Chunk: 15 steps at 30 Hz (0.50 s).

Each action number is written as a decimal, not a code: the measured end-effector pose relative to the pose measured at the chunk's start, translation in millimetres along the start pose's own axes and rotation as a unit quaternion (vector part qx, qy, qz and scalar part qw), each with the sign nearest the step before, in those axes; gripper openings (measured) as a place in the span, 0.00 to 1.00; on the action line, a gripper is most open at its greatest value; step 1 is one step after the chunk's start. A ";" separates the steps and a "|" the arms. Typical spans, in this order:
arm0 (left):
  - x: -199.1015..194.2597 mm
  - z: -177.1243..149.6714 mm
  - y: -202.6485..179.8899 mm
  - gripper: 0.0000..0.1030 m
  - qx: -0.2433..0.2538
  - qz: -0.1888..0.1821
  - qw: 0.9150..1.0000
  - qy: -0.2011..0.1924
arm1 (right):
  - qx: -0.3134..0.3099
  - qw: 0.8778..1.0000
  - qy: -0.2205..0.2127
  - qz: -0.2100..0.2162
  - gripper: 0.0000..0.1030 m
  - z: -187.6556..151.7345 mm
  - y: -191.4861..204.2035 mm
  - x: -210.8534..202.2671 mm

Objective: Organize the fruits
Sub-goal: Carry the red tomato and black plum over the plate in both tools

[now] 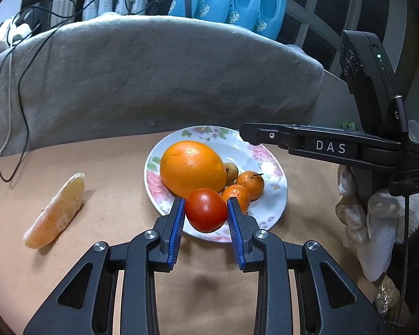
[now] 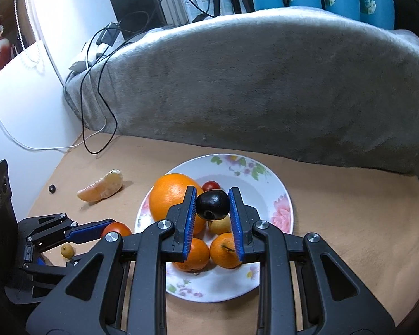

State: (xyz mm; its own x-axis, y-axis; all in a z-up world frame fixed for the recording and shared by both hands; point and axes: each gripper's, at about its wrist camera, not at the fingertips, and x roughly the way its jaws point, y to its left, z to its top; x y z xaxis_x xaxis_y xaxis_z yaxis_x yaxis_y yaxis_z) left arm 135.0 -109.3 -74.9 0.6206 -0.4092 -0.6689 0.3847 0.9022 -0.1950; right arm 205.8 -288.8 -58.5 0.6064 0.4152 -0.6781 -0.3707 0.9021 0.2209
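The left gripper (image 1: pixel 206 214) was clamped on a red tomato (image 1: pixel 206 210), smooth and shiny, a bit oval, with both blue pads pressing its sides. It hung over the near rim of the floral plate (image 1: pixel 276 192), just in front of the big orange (image 1: pixel 192 169).

The right gripper (image 2: pixel 212 205) was closed on a small dark fruit (image 2: pixel 212 204), nearly black and glossy, w/ a round dimple at its low end. It was held above the plate's middle.

On the plate lay the big orange, bright w/ pitted skin, two small mandarins (image 2: pixel 225 250), one w/ a short stem, a small yellowish fruit (image 2: pixel 219 225) between them, and a small red fruit (image 2: pixel 211 186) behind the dark one.

A peeled citrus segment (image 1: pixel 56 213), pale orange and long, lay on the tan surface (image 1: pixel 111 173) left of the plate, apart from it. A tiny dark fruit (image 2: pixel 52 188) and a small yellow fruit (image 2: pixel 67 250) lay on the surface too, near the left gripper in the right wrist view.

A gray blanket (image 1: pixel 153 78) rose behind the plate.
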 end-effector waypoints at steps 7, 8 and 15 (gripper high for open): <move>4.2 2.5 -3.8 0.28 0.004 -0.002 1.000 0.002 | 0.005 1.000 0.002 0.000 0.24 0.6 -6.5 5.9; 5.0 3.0 -4.5 0.28 0.005 -0.002 1.000 0.002 | 0.006 1.000 0.003 0.000 0.24 0.6 -7.4 6.8; 9.6 5.2 -6.6 0.28 0.009 -0.004 1.000 0.002 | 0.009 1.000 0.005 -0.002 0.24 1.3 -10.5 11.0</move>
State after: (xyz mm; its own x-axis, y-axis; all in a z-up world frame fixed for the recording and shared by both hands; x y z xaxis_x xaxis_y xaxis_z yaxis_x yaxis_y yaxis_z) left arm 142.0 -119.9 -76.3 0.6145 -0.4158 -0.6704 0.4018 0.8963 -0.1876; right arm 217.3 -293.6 -67.4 0.6009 0.4108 -0.6857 -0.3555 0.9057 0.2311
